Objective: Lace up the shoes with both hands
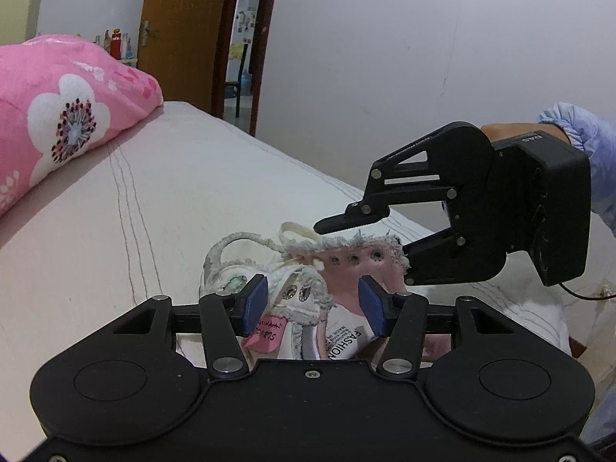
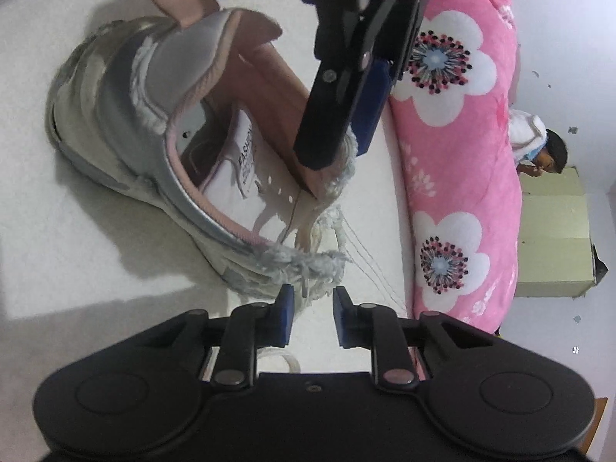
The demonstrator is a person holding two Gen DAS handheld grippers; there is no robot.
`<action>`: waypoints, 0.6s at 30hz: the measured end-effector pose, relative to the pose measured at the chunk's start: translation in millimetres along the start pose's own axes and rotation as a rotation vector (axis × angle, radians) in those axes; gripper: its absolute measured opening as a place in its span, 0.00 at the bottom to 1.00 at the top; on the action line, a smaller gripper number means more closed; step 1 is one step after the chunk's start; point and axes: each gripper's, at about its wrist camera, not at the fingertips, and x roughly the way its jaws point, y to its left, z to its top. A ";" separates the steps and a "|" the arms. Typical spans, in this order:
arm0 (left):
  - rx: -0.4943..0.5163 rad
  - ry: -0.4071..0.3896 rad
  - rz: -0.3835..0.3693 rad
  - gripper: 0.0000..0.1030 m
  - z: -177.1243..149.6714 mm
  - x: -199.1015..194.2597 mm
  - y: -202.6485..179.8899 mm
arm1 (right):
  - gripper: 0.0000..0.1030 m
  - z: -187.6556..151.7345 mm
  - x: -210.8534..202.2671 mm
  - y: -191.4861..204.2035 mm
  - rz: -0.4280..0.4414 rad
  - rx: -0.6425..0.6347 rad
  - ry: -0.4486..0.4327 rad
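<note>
A worn silver-and-white shoe (image 2: 115,115) with a pink lining lies on the bed, its frayed eyelet flaps spread apart. In the left wrist view the shoe (image 1: 346,265) sits just ahead of my left gripper (image 1: 313,304), which is open with a white eyelet flap and the tongue between its blue pads. A cream lace (image 1: 296,229) loops over the toe end. My right gripper (image 2: 312,315) is rolled on its side and open over the frayed flap edge, with only a narrow gap between its pads. Its upper finger (image 1: 338,223) hovers by the lace loop.
A pink flowered blanket (image 1: 57,115) is heaped on the bed (image 1: 192,192) beyond the shoe. A hand in a blue sleeve (image 1: 577,134) holds the right gripper. A wooden door (image 1: 181,38) stands open behind, and a cardboard box (image 2: 554,238) sits past the blanket.
</note>
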 end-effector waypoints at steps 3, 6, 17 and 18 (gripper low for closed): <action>0.001 -0.002 0.001 0.51 -3.2 -5.0 -3.0 | 0.18 2.1 13.5 3.2 -0.038 -0.058 0.019; 0.005 -0.015 0.012 0.57 -4.5 -7.6 -4.9 | 0.07 -0.5 25.9 6.4 -0.052 -0.054 0.004; 0.130 0.028 0.238 0.16 -9.1 9.0 -44.5 | 0.02 -1.1 32.3 41.5 -0.300 0.244 -0.030; 0.128 0.027 0.244 0.15 -9.6 8.4 -44.4 | 0.02 -0.5 32.4 42.6 -0.324 0.303 -0.027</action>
